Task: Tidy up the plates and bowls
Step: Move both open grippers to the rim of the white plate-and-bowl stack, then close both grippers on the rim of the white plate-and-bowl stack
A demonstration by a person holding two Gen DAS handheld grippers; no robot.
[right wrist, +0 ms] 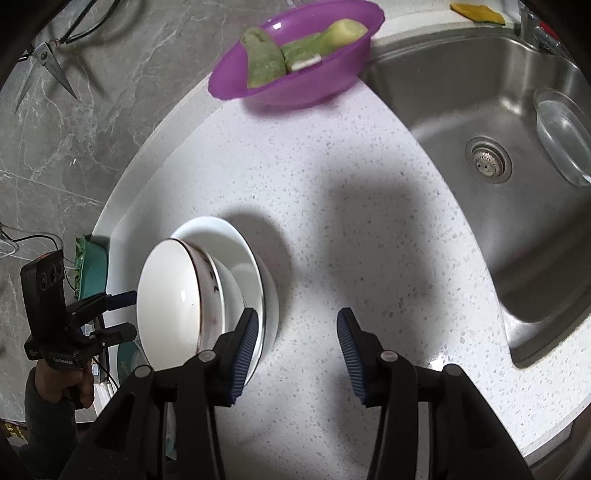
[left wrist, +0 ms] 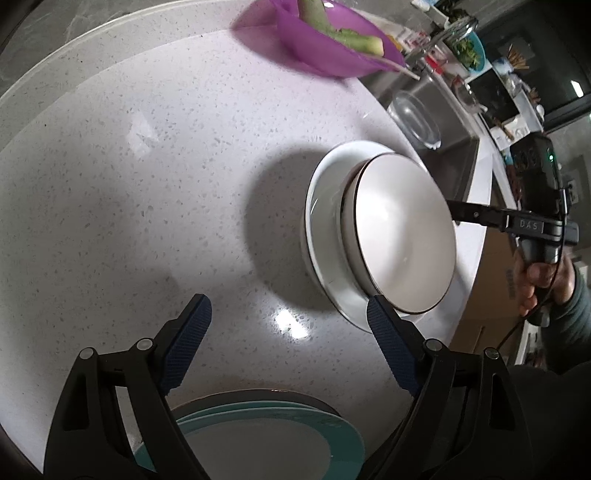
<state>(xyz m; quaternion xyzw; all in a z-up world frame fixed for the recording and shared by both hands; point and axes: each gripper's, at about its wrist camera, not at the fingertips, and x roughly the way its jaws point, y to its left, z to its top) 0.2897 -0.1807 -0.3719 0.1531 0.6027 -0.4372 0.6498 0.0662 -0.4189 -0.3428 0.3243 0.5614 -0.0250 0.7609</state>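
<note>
Seen only from the left wrist: a stack of plates (left wrist: 258, 435) at the bottom edge, teal rims around a white centre, lying on the table (left wrist: 147, 184) beneath the left tongs (left wrist: 284, 339). Also there alone: the cluttered far end of the table past the sink, and a hand (left wrist: 543, 280) with a grey sleeve gripping the handle of the right tongs (left wrist: 461, 214).

Seen only from the right wrist: scissors (right wrist: 48, 66) hanging against the grey marbled wall, the sink (right wrist: 461, 110) laid open with its drain strainer (right wrist: 487, 160), a yellow scrap (right wrist: 476, 13) on the sink's far rim, and the left tongs from outside, held in a hand (right wrist: 70, 384) at the left edge.

Shared by both: a purple bowl (right wrist: 295, 59) of green vegetable pieces at the table's far side beside the sink, and a clear glass bowl (right wrist: 565, 136) lying in the sink.

Task's thing: a white bowl (left wrist: 402, 236) with a thin dark rim, sitting tilted inside a wider white bowl (left wrist: 325, 206), near the table's front edge, between the two tongs. Smooth glossy inside, a few small dark marks near the rim in the right view.

Left tongs spread wide, nothing between the blue ribbed pads (left wrist: 192, 343); right-hand pad just beside the bowls' near edge, contact impossible to judge. Right tongs (right wrist: 295, 354) about half open, empty, left pad overlapping the outer bowl's rim in view, touching or not unclear.
</note>
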